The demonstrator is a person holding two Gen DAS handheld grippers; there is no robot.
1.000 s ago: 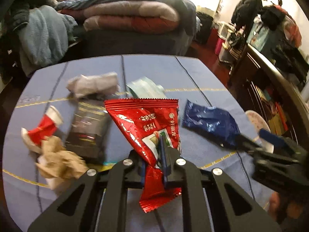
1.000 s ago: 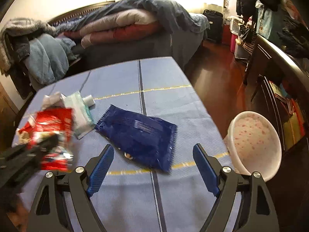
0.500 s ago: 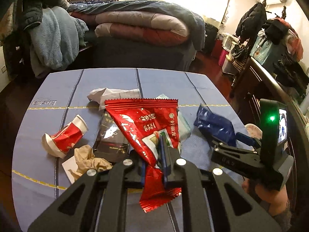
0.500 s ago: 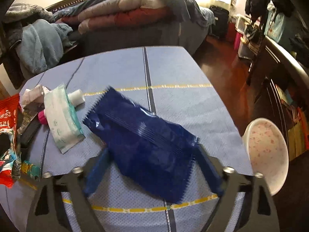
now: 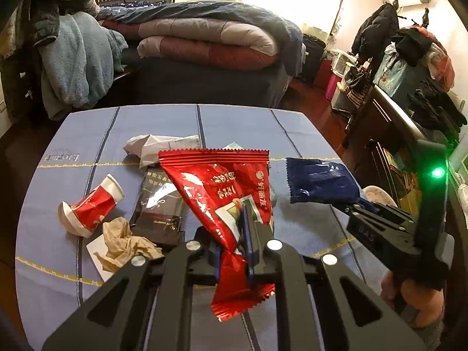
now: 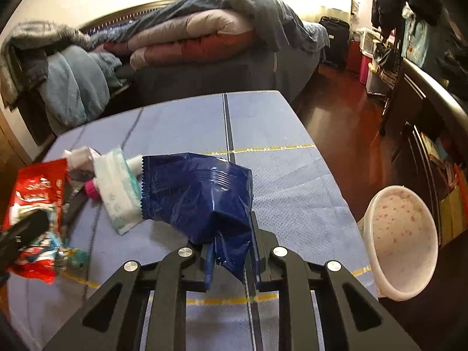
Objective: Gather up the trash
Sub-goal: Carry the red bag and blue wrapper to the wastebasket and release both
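My left gripper point(image 5: 234, 228) is shut on a red snack wrapper point(image 5: 218, 187), held up above the blue tablecloth point(image 5: 87, 134). My right gripper point(image 6: 232, 231) is shut on a crumpled blue wrapper point(image 6: 199, 193), seen from the left wrist view as the blue wrapper point(image 5: 318, 181) at the right. On the cloth lie a crushed red paper cup point(image 5: 90, 204), a black packet point(image 5: 159, 204), a brown crumpled tissue point(image 5: 122, 242) and a white crumpled paper point(image 5: 155, 147). A pale green tissue pack point(image 6: 117, 187) lies left of the blue wrapper.
A white speckled bin point(image 6: 400, 231) stands off the table's right edge. A bed with folded quilts point(image 5: 204, 41) is behind the table. Dark furniture with hanging clothes point(image 5: 409, 73) lines the right side. A hand point(image 5: 415, 295) holds the right gripper.
The right gripper slid forward over the blue wrapper and shut on it, crumpling and lifting it. The left gripper keeps its hold on the red wrapper, a little higher.
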